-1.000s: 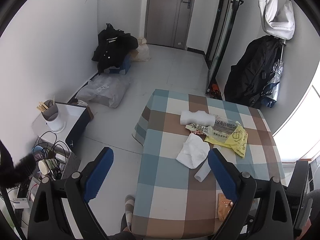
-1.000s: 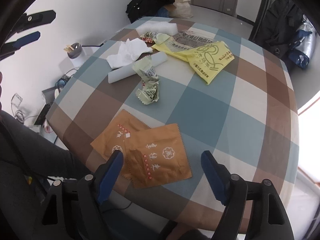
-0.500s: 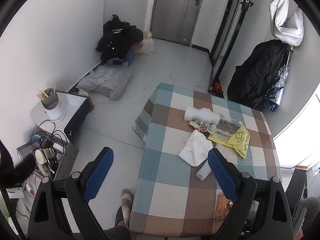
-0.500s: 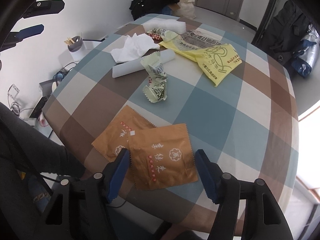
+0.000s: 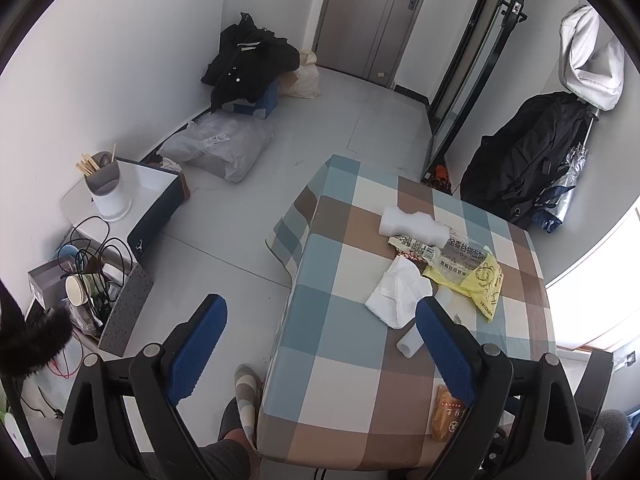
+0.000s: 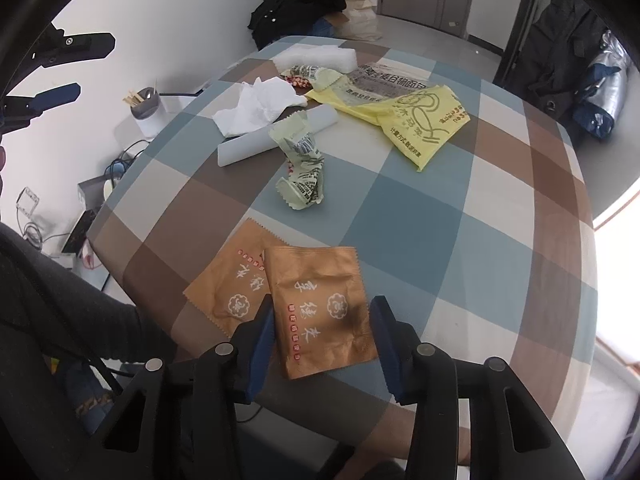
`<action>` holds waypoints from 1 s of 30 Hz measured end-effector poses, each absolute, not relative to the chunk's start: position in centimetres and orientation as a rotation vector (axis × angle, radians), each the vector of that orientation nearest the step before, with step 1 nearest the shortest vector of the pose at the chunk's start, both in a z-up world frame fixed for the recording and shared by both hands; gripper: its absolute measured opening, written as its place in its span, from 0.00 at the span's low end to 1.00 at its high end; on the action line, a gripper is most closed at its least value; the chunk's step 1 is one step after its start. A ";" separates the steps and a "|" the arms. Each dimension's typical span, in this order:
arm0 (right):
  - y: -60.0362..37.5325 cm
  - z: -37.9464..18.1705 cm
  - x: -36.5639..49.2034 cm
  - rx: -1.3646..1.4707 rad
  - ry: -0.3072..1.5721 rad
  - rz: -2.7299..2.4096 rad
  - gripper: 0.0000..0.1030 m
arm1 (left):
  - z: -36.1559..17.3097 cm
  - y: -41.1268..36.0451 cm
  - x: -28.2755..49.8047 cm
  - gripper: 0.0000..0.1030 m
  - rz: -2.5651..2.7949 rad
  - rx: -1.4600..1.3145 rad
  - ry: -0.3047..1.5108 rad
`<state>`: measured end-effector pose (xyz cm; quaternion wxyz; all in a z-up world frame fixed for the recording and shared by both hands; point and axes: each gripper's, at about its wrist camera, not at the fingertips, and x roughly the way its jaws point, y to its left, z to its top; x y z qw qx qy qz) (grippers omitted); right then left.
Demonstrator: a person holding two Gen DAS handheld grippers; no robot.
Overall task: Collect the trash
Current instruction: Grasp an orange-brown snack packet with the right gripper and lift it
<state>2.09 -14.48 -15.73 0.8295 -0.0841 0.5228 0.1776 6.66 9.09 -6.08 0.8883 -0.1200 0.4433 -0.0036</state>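
Observation:
On the checked tablecloth (image 6: 440, 216) two orange packets overlap near the front edge. My right gripper (image 6: 322, 320) is closing: its blue pads press the side edges of the top orange packet (image 6: 320, 300), which buckles; the second packet (image 6: 228, 284) lies partly under it. Further back lie a crumpled green wrapper (image 6: 304, 168), a white roll (image 6: 272, 136), a white tissue (image 6: 256, 104), a yellow bag (image 6: 420, 116) and white foam (image 6: 320, 56). My left gripper (image 5: 320, 328) hangs open and empty, high above the table's left edge, and shows at the upper left in the right wrist view.
A person's leg and striped sock (image 5: 246, 396) sit at the table's near left corner. Left of the table stand a holder with chopsticks (image 5: 104, 188) and cable clutter (image 5: 88, 272). Dark clothing (image 5: 248, 64) and a plastic bag (image 5: 220, 148) lie on the floor. Coats (image 5: 532, 160) hang right.
The right jaws have narrowed from wide apart to the edges of the top orange packet, which now looks narrower and creased. The left gripper's view has rolled slightly.

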 end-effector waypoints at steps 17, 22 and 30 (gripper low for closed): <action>-18.1 -13.5 2.3 0.042 1.061 0.367 0.03 | -7.5 5.9 6.4 0.91 -0.108 -0.133 1.008; -20.4 -12.2 2.3 0.115 1.016 0.340 0.03 | -8.6 2.9 5.8 0.91 -0.206 -0.069 1.069; -24.2 -10.5 2.1 0.208 0.945 0.258 0.02 | -10.3 -2.5 5.3 0.91 -0.280 0.017 1.180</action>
